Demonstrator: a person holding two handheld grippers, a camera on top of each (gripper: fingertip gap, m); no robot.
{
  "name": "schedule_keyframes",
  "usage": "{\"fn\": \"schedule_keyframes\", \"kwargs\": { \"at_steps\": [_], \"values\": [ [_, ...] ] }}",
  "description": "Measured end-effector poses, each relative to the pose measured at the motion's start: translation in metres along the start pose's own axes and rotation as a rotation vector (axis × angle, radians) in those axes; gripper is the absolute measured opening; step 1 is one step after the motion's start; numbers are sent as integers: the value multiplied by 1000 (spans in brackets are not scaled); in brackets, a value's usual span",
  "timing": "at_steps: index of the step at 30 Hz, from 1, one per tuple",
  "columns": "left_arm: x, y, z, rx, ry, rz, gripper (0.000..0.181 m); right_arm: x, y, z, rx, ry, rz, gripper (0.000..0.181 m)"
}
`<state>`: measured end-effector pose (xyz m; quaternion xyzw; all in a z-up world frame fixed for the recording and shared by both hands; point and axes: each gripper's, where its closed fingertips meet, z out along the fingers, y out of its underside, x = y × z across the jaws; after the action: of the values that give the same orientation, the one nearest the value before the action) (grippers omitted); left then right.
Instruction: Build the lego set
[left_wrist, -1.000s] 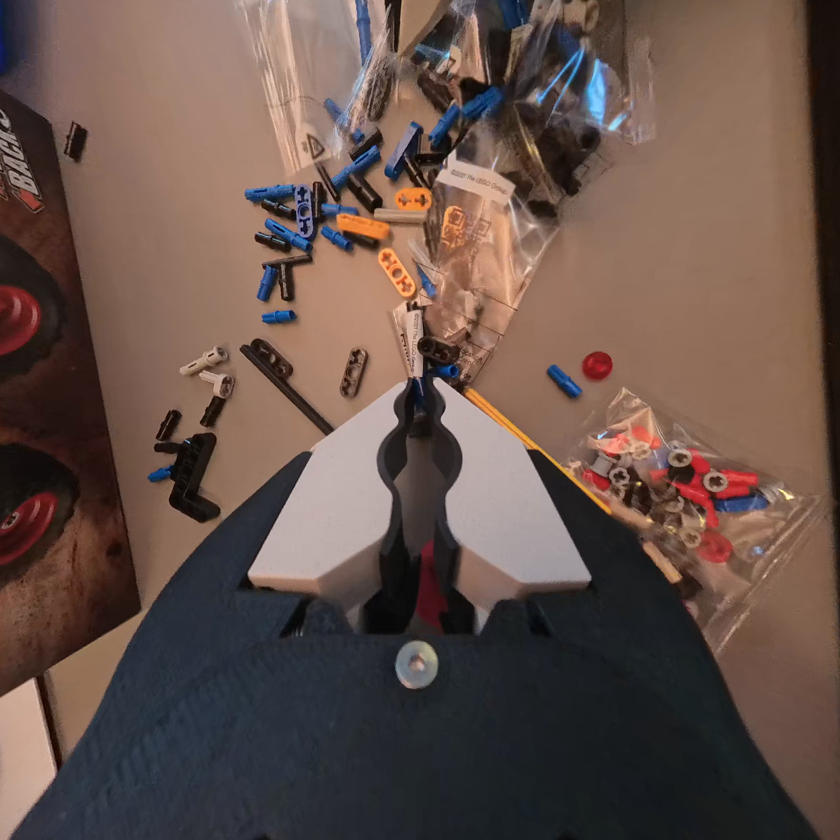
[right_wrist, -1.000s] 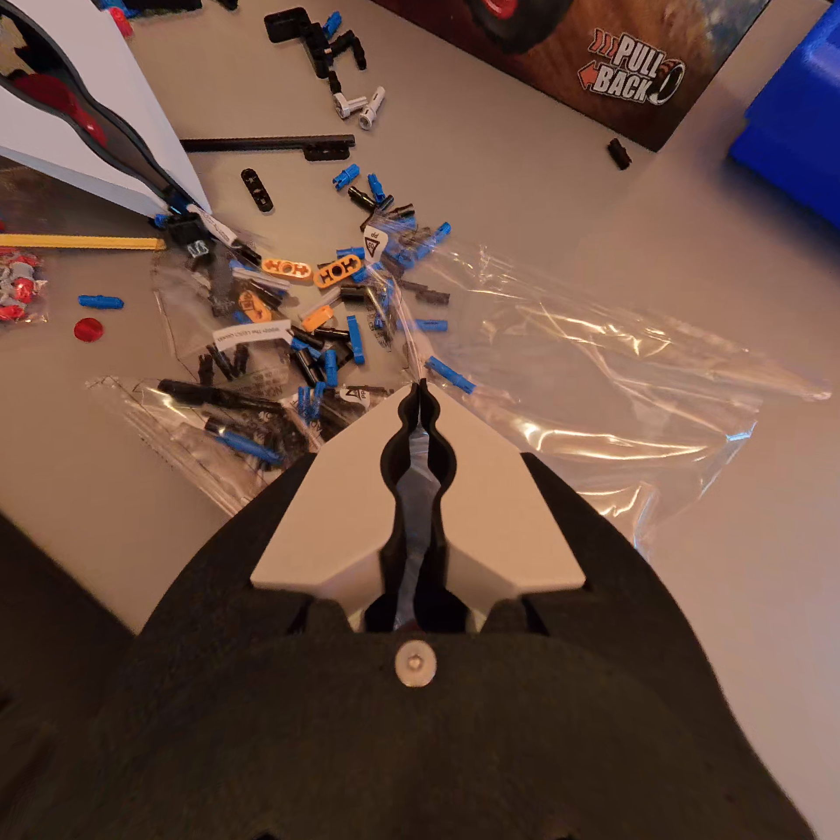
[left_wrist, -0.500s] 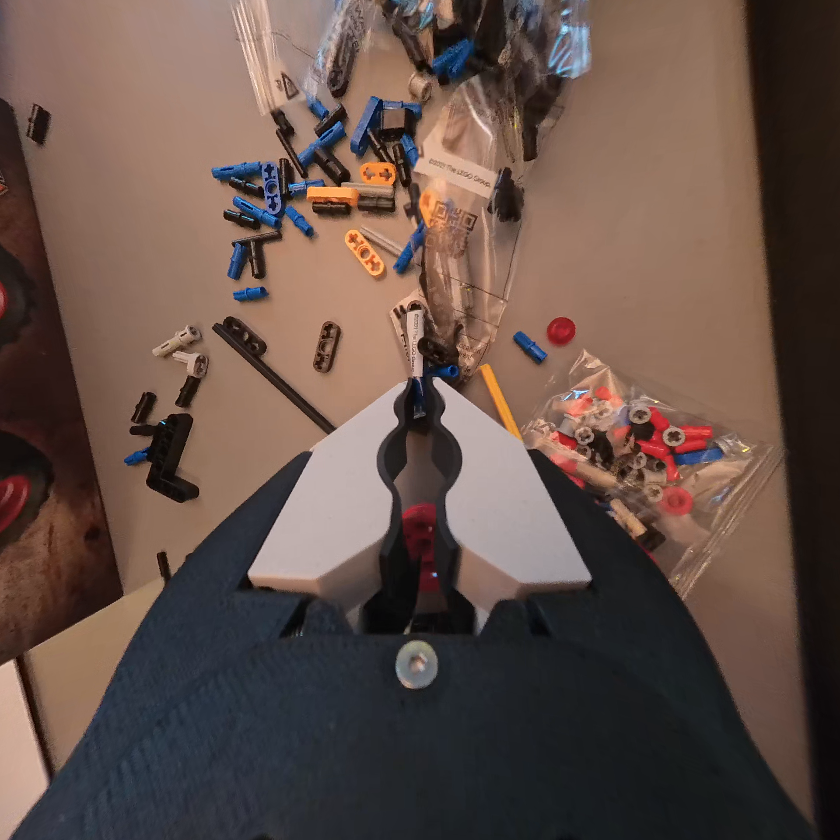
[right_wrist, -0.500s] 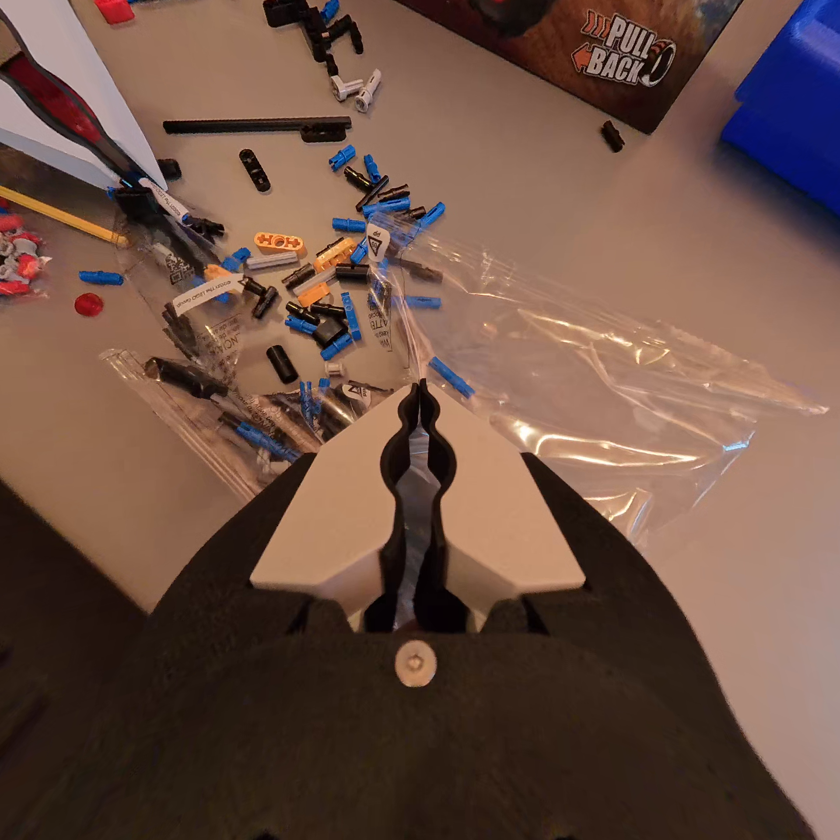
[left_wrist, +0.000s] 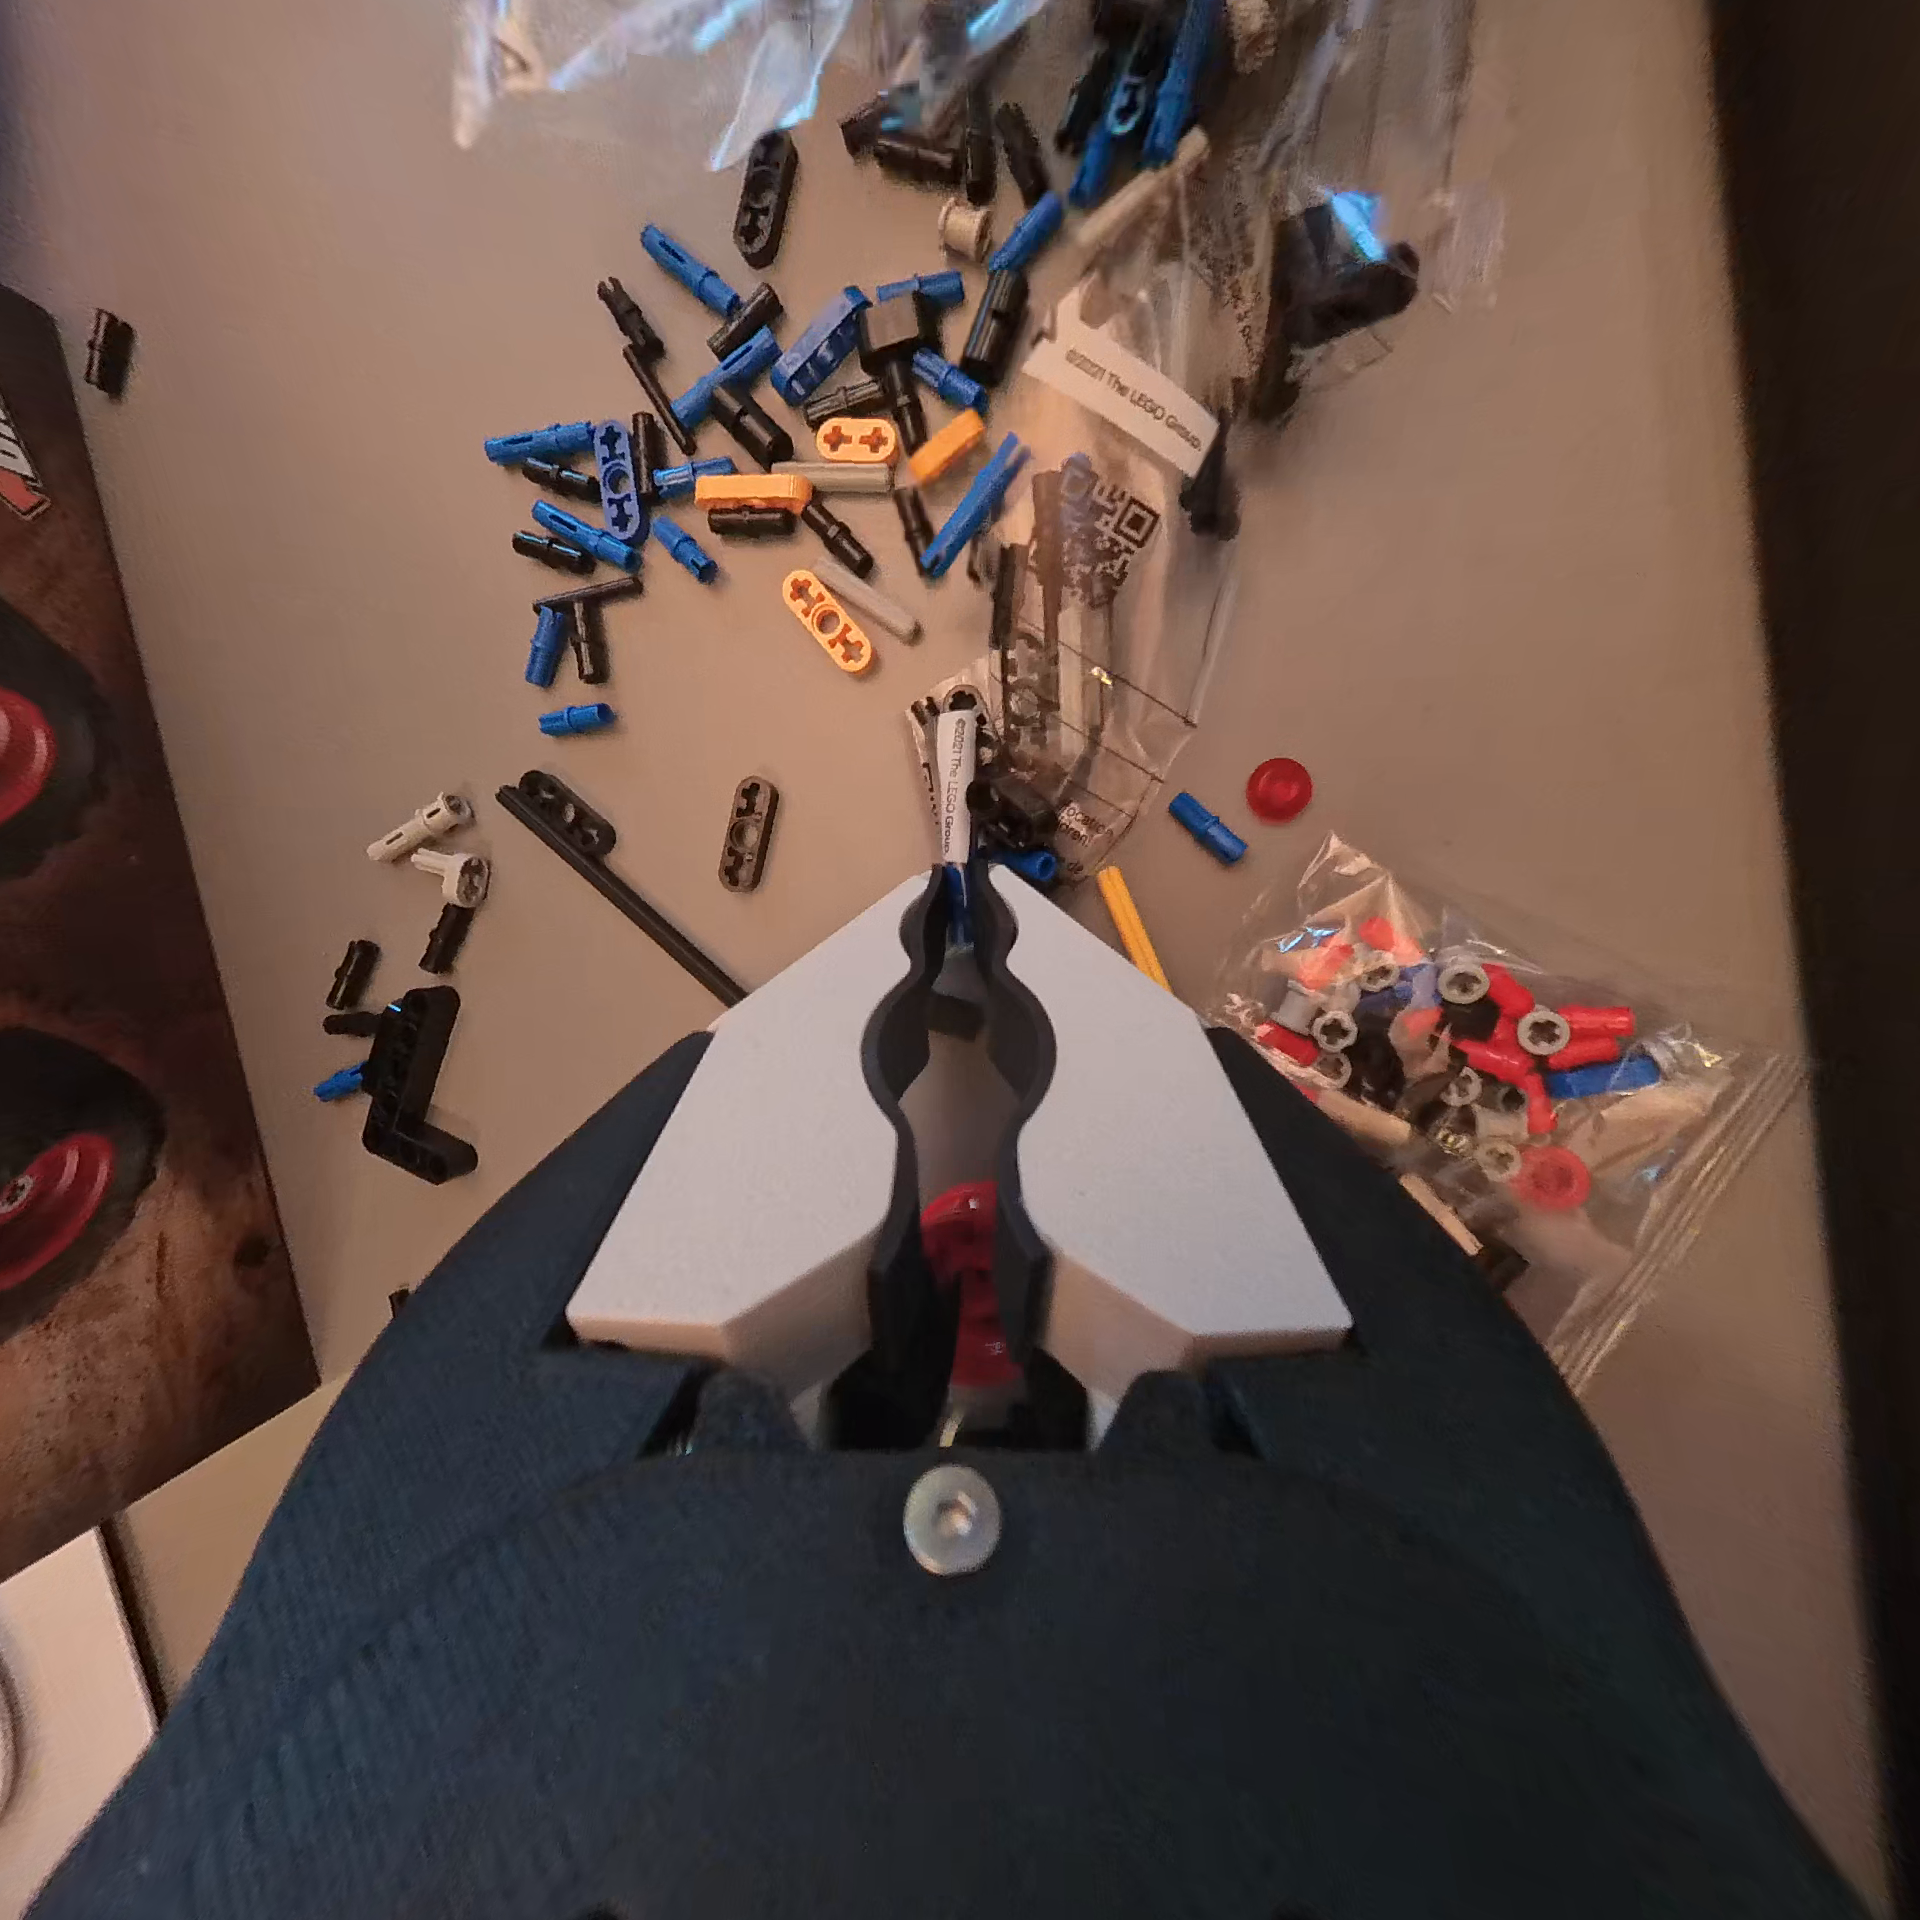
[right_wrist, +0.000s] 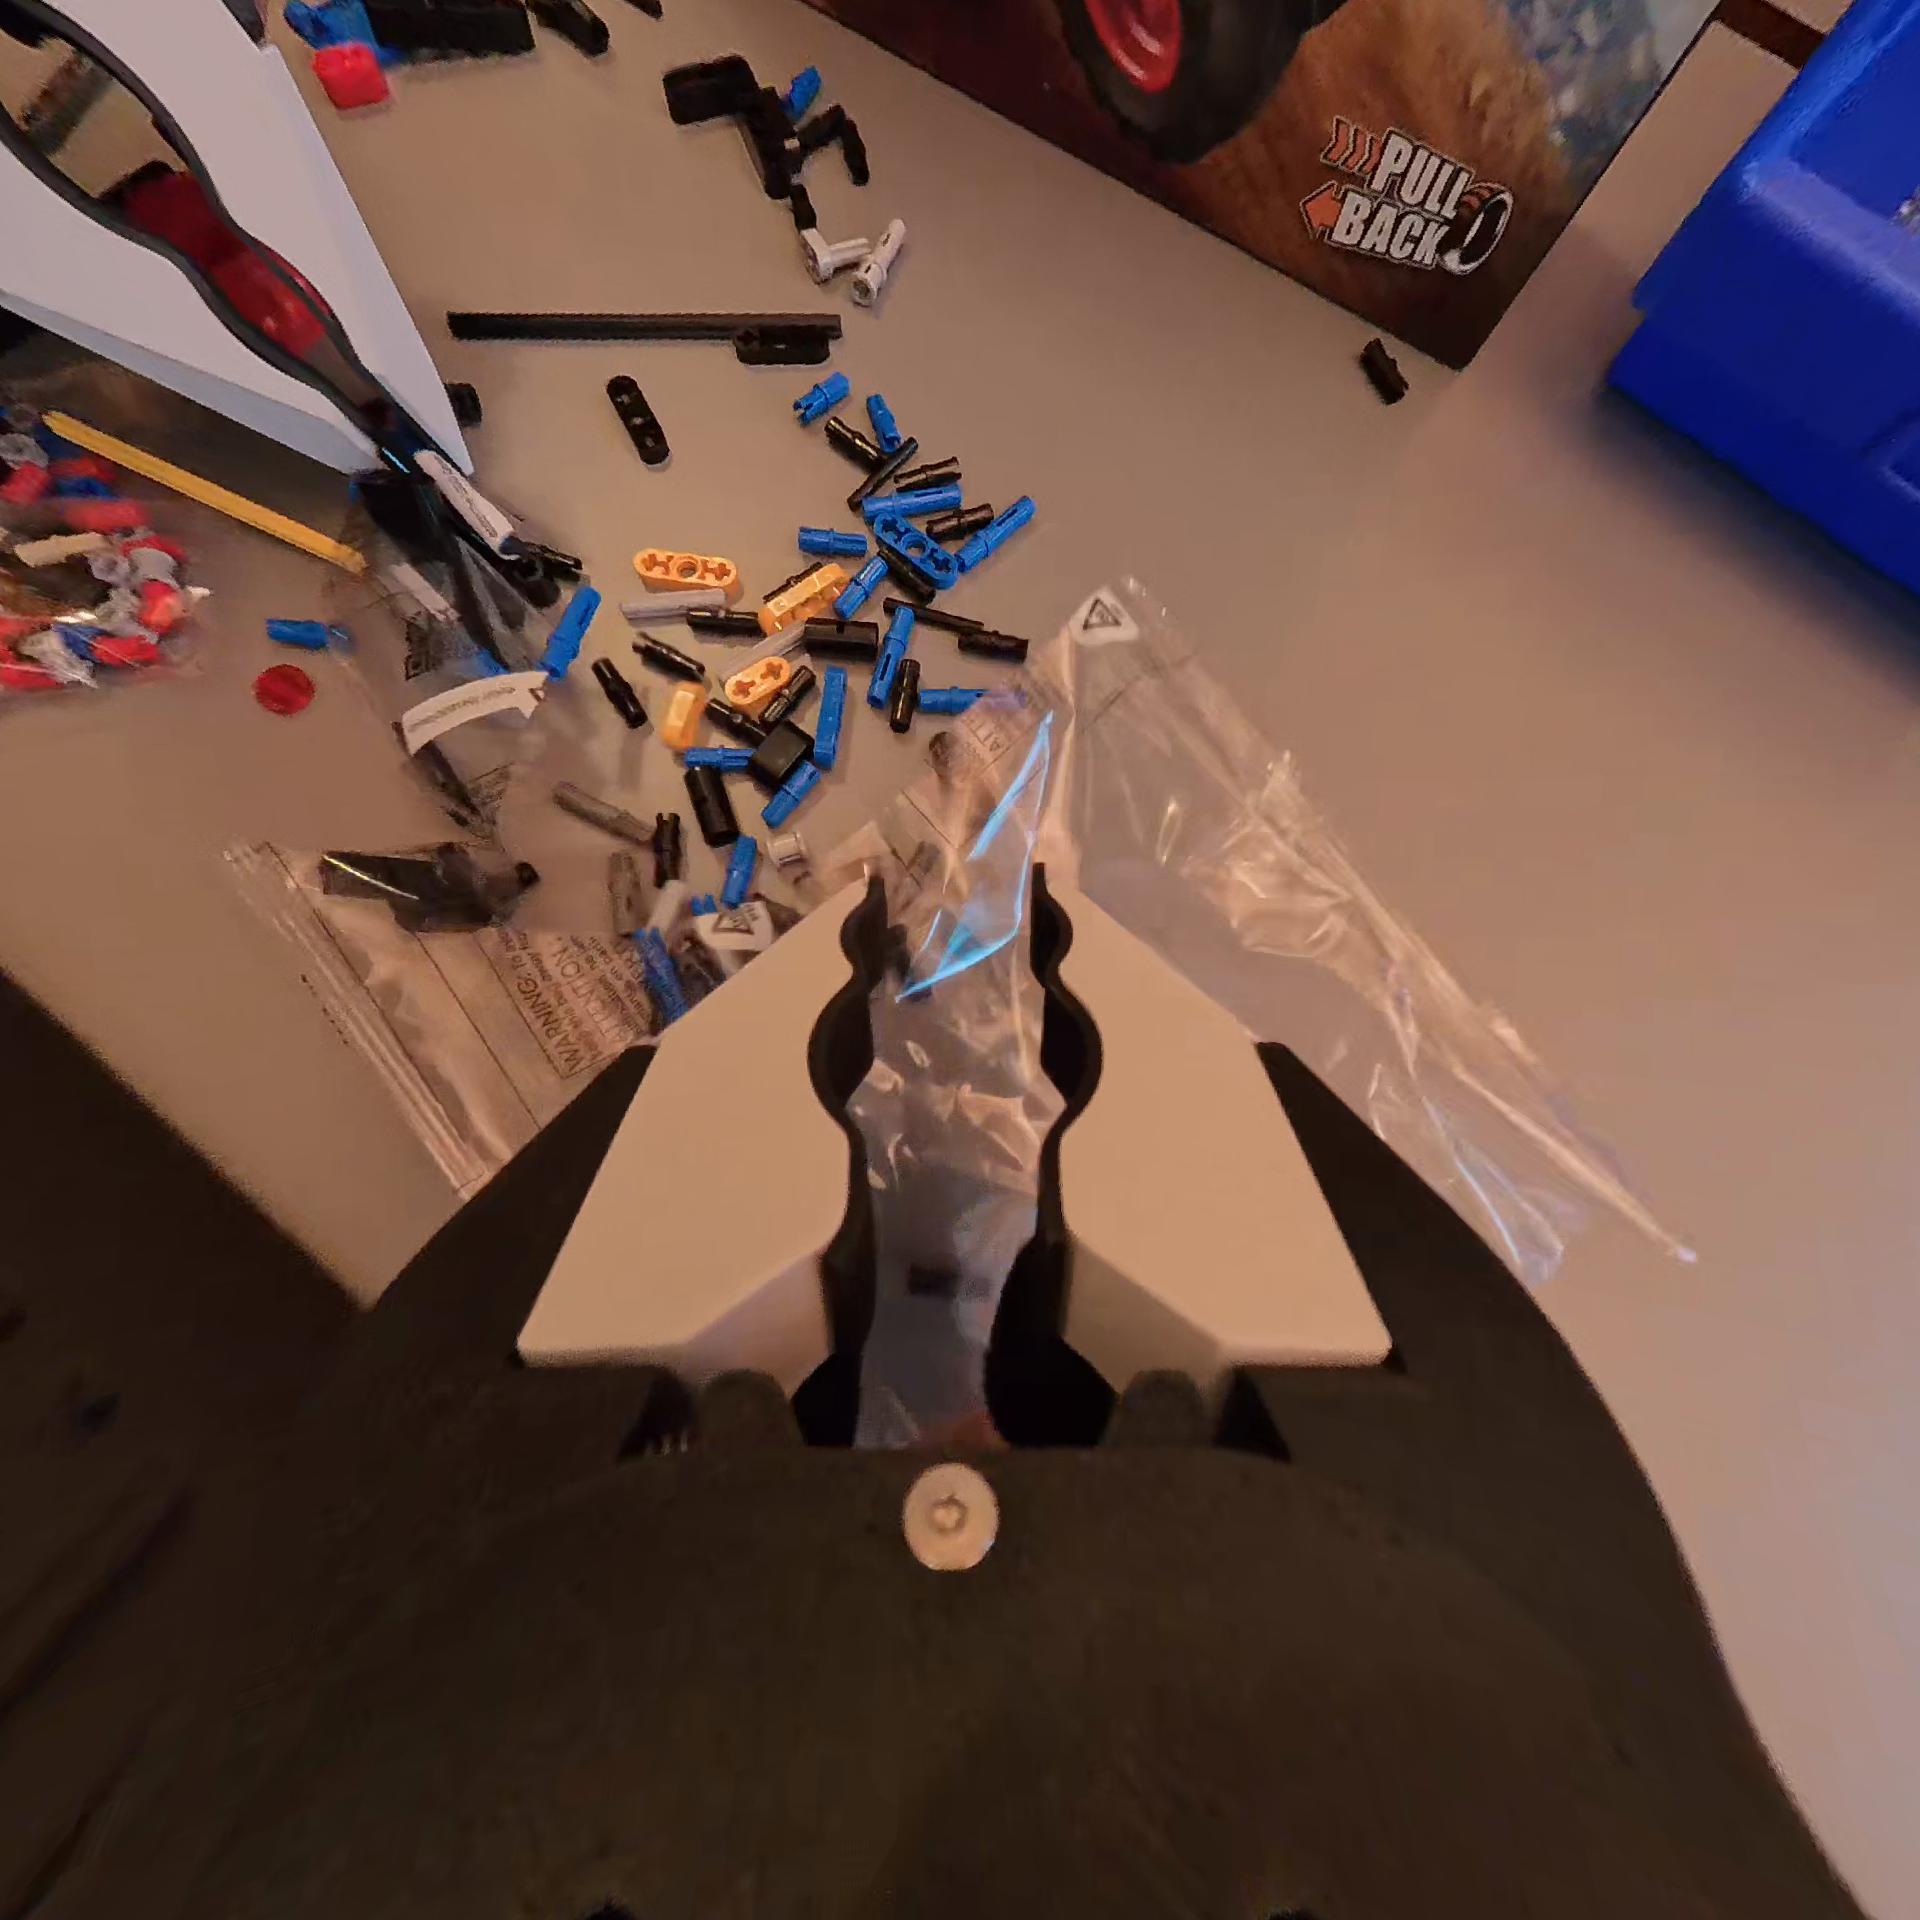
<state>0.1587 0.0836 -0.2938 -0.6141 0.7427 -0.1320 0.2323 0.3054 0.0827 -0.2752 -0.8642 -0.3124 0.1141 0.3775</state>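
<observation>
1. Across the beige bench (right_wrist: 1351, 644) lay a loose scatter of small blue, black and orange pins and connectors (right_wrist: 831, 623), and every place below is given from that scatter.
2. Beyond the scatter in the right wrist view lay the printed box lid (right_wrist: 1351, 208) of the set, flat on the bench, with a blue bin (right_wrist: 1787, 312) further to the right of it.
3. Near the box lid lay a long black axle piece (right_wrist: 644, 327), and close to that a pair of pale grey pins (right_wrist: 857, 255).
4. Left of the scatter in the right wrist view lay a yellow rod (right_wrist: 208, 494), a single red round stud (right_wrist: 283, 688) and a sealed clear bag of red, grey and blue parts (left_wrist: 1455, 1049).
5. A dark strip ran along the bench edge at the right of the left wrist view; what it was I could not tell.
6. The left gripper (left_wrist: 961, 894) was closed at its tips on the corner of a small clear parts bag (left_wrist: 1081, 644), pinching the plastic with its white label strip just beside the near edge of the scatter; the bag trailed away towards the scatter.
7. Something red showed in the gap between the left gripper's jaws, lower down; what it was could not be told.
8. The right gripper (right_wrist: 956, 894) stood with its jaws parted, a clear gap between the tips, over a large crumpled clear bag (right_wrist: 1247, 883) on the near side of the scatter; the film showed through the gap, but whether it touched the fingers I could not tell.
9. Another flat clear bag with printed warnings (right_wrist: 468, 977) lay just left of the right gripper.
</observation>
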Motion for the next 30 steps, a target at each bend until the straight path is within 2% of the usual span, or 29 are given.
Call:
{"fn": "schedule_keyframes", "kwargs": {
  "at_steps": [10, 15, 22, 30],
  "values": [
    [-1, 1, 0, -7, -8, -12, 2, 13, 5, -50, 0, 109, -11, 35],
    [-2, 3, 0, -11, -5, -19, 2, -11, 13, -64, -6, 61, -71, 43],
    [-3, 4, 1, -12, -2, -29, 2, -49, 49, -58, -119, -18, -198, 45],
    [-3, 4, 1, -12, -2, -27, 2, -40, 61, -44, -130, 104, -246, 9]
  ]
}}
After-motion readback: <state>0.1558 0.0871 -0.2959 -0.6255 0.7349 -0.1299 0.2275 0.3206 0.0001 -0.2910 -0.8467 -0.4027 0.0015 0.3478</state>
